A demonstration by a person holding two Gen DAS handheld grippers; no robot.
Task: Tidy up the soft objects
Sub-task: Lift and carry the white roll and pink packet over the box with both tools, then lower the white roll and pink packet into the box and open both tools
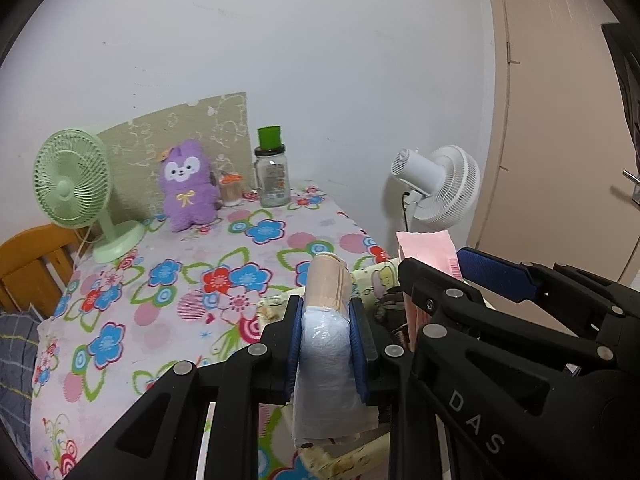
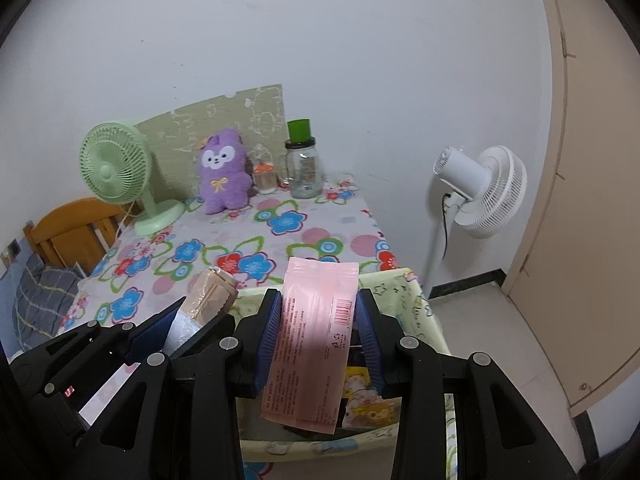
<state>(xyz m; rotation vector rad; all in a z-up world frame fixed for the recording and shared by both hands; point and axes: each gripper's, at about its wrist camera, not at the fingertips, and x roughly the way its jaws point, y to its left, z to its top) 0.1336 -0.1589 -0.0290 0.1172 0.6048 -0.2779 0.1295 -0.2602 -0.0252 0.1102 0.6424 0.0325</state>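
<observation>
Left gripper (image 1: 326,354) clamped on wrapped roll (image 1: 327,320), right gripper (image 2: 318,340) clamped on pink packet (image 2: 316,336)

Green desk fan (image 1: 72,190), glass jar with green lid (image 1: 273,172), both on the floral-covered bench (image 1: 192,280). White pedestal fan (image 1: 440,186) beside the bench. Wooden chair (image 1: 28,264).

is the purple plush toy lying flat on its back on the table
No, the purple plush toy sits upright at the back of the flowered table, between the green fan and the jar with the green lid.
</observation>
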